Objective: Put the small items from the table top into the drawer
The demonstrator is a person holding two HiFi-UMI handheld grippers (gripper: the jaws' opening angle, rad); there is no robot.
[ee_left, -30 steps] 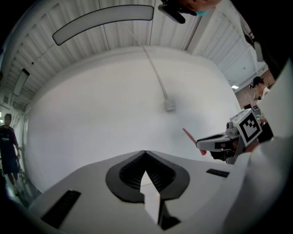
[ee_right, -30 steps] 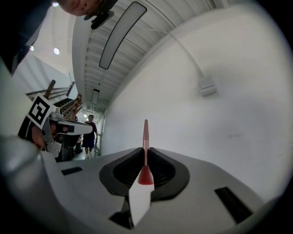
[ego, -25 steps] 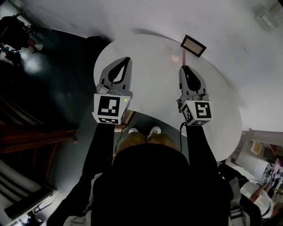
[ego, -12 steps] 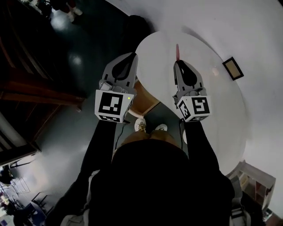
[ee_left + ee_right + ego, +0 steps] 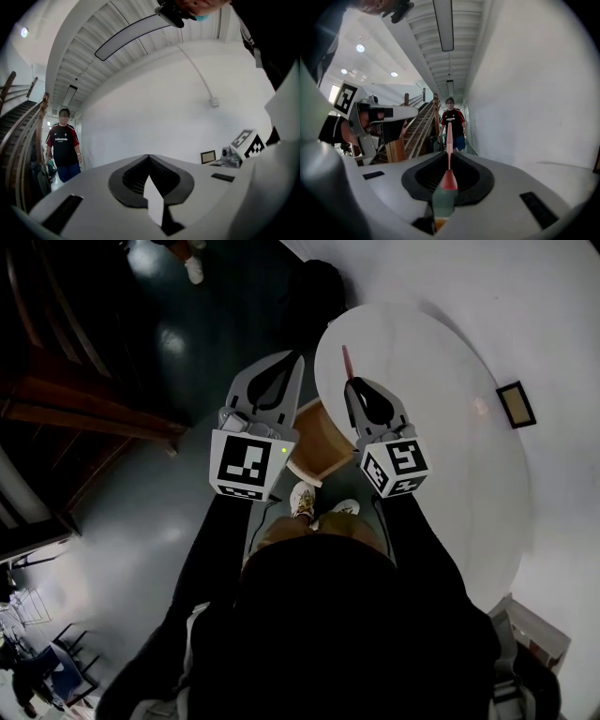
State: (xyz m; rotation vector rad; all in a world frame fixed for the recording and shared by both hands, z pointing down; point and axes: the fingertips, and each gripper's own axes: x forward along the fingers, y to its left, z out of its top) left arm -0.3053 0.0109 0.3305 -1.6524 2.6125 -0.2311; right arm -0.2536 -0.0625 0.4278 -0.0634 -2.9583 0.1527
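Pink pen-like stick point(image 5: 449, 136) is pinched between the right gripper's point(image 5: 449, 152) jaws. Its long axis runs along them, and its slim tip points forward over the white table point(image 5: 441, 362) near its edge. Its green-and-orange rear end blurs close to the lens. The left gripper point(image 5: 149, 157) has its jaws pressed together, empty. The grippers partly cover the wooden drawer point(image 5: 323, 432).

Drawer point(image 5: 317, 444) partly hidden under table point(image 5: 450, 427).
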